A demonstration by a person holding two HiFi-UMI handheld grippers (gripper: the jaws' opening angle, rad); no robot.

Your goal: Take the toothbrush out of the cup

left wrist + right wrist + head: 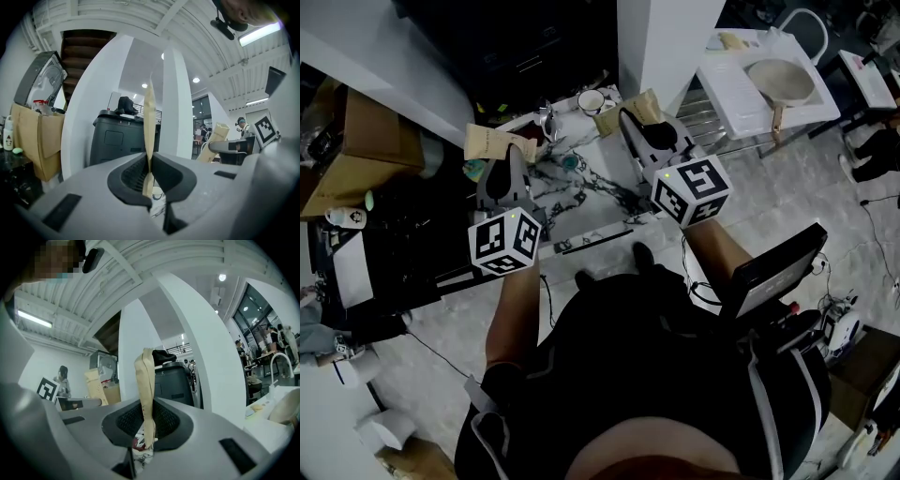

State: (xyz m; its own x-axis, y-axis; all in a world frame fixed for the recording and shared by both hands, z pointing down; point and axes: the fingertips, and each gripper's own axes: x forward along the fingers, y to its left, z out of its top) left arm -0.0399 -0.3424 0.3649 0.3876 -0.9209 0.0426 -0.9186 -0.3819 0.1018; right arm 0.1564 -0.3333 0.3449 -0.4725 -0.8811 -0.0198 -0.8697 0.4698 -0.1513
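Note:
In the head view both grippers are held level over a marble-patterned table (581,202). My left gripper (514,157) is shut on a flat tan paper packet (492,142); the left gripper view shows this packet (149,122) edge-on, pinched between the dark pads. My right gripper (631,119) is shut on a second tan packet (645,105), which stands upright between the pads (146,390) in the right gripper view. A white cup (591,100) stands at the table's far edge, between the two grippers. No bare toothbrush shows in any view.
A shiny metal object (548,120) sits beside the cup. A black bin (119,140) and a white pillar (661,42) stand behind the table. Cardboard boxes (356,150) are at the left. A white sink counter with a pan (778,80) is at the right.

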